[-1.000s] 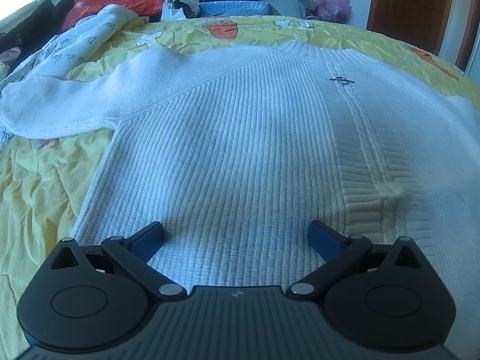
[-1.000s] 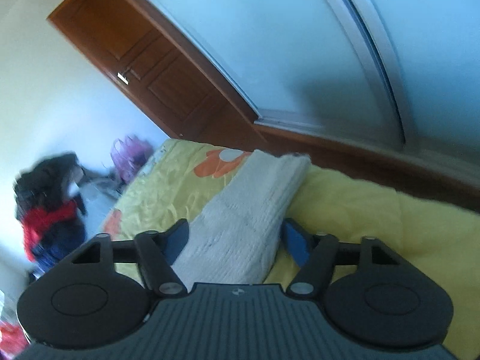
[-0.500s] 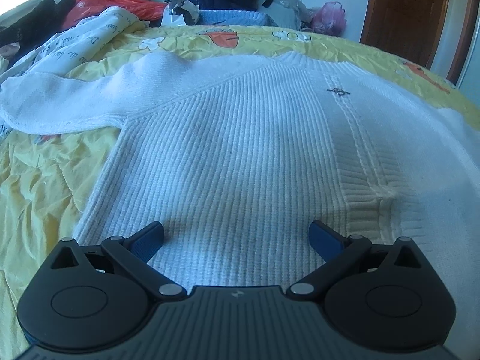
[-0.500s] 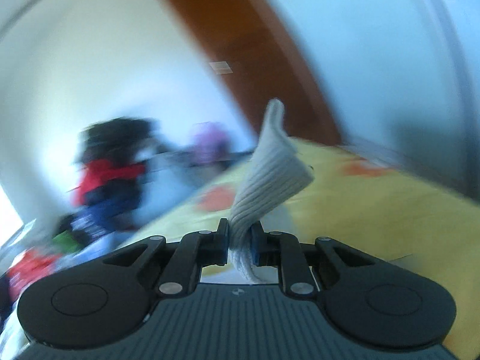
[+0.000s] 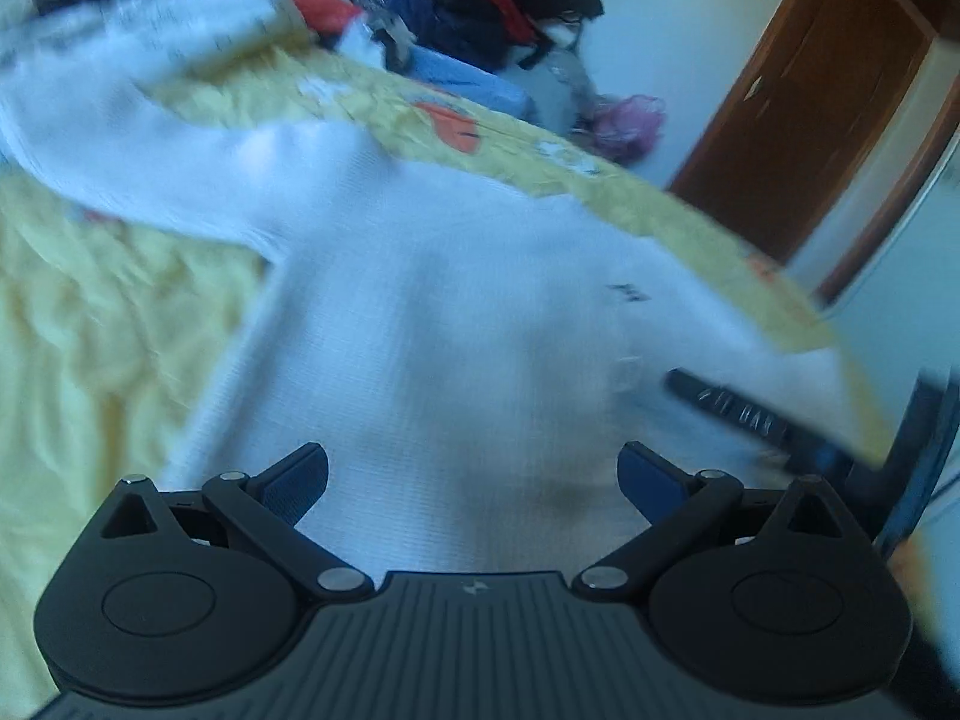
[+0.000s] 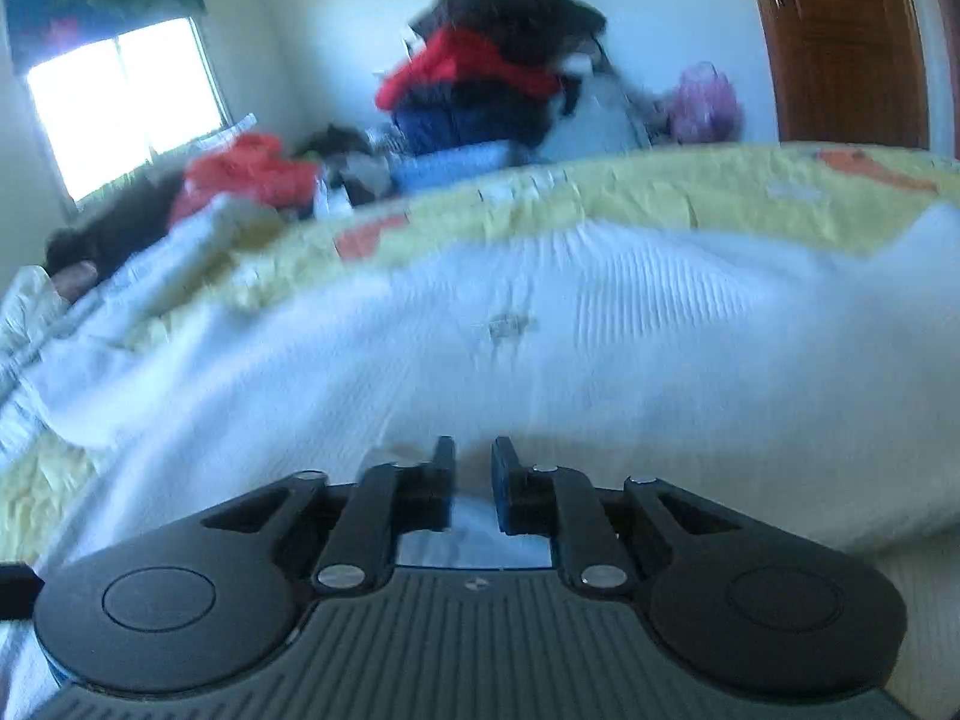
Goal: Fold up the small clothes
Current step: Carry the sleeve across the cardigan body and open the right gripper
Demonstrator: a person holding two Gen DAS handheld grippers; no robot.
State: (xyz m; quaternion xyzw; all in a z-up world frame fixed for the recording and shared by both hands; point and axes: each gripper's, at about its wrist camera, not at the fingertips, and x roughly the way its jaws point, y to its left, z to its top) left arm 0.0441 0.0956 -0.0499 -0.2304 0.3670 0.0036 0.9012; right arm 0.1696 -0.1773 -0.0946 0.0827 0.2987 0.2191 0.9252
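A white ribbed knit sweater (image 5: 456,312) lies spread on the yellow bedspread (image 5: 90,324), one sleeve (image 5: 120,150) stretched out to the far left. My left gripper (image 5: 473,474) is open and empty just above the sweater's lower body. In the right wrist view the sweater (image 6: 540,348) fills the middle, blurred. My right gripper (image 6: 473,468) is nearly shut with a narrow gap between its fingers, low over the sweater; the sleeve it held lies on the body. The right gripper's dark body (image 5: 738,414) shows at the right of the left wrist view.
A pile of red, blue and black clothes (image 6: 486,78) is heaped beyond the bed's far edge. A wooden door (image 5: 798,114) stands at the back right. A bright window (image 6: 126,102) is at the left. A pink bag (image 6: 702,96) sits near the door.
My right gripper swung the pinched sleeve over onto the sweater's body and its fingers have parted slightly. My left gripper tilted and shifted, staying open.
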